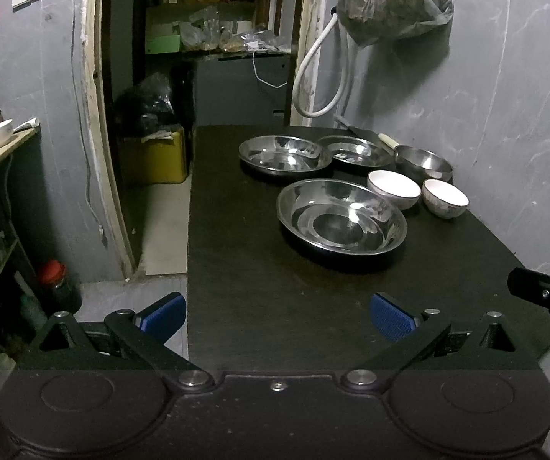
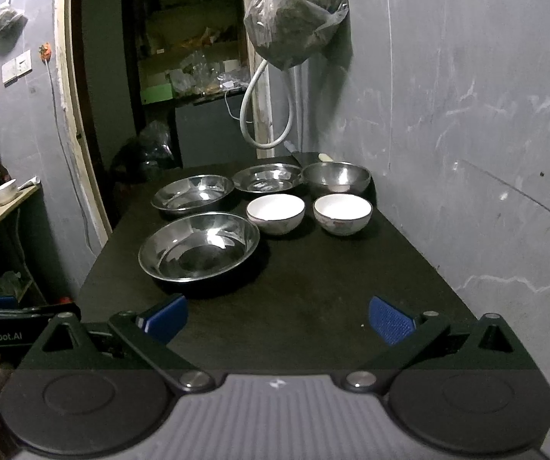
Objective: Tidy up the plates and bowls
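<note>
Nothing sorted yet, by the look of it. On the dark desk (image 2: 351, 287) all the dishes sit singly, none stacked: a large steel plate (image 2: 199, 246) nearest, two more steel plates (image 2: 192, 191) (image 2: 267, 178) behind it, a steel bowl (image 2: 336, 178) at the back right, and two white ceramic bowls (image 2: 275, 213) (image 2: 342, 214) side by side in front of it. Left gripper (image 1: 276, 316) and right gripper (image 2: 278, 318) hover over the near desk edge, jaws spread wide, both empty. Judged remaining: nest the plates, group the bowls.
</note>
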A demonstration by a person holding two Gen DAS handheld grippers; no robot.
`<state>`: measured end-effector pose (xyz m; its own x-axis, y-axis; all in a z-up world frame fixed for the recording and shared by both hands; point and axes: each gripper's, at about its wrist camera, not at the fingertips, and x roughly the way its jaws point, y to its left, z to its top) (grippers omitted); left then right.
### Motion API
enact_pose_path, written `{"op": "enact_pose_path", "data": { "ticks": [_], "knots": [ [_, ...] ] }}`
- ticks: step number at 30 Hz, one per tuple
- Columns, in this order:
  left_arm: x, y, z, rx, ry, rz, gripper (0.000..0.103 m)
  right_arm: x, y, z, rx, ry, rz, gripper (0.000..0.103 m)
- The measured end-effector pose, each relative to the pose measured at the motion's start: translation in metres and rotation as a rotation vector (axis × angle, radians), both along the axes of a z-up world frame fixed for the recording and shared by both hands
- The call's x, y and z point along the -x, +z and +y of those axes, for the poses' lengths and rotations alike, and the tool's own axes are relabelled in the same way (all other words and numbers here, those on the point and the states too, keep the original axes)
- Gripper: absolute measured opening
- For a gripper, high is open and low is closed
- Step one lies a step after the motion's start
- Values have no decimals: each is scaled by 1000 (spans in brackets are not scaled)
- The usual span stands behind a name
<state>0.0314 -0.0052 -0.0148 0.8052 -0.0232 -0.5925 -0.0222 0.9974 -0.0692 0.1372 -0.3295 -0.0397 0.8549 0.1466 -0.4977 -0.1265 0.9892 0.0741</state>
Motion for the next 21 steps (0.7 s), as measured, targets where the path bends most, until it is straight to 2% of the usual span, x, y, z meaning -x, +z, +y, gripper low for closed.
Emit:
{"op": "enact_pose_path", "data": {
  "ticks": [9,21],
  "knots": [
    [-26,-9,-7,-8,13,45,102,-26,-10,-3,6,23,44,103],
    [-93,1,-6,1,101,109,102,-106,6,3,10,131,115,103]
  ]
}}
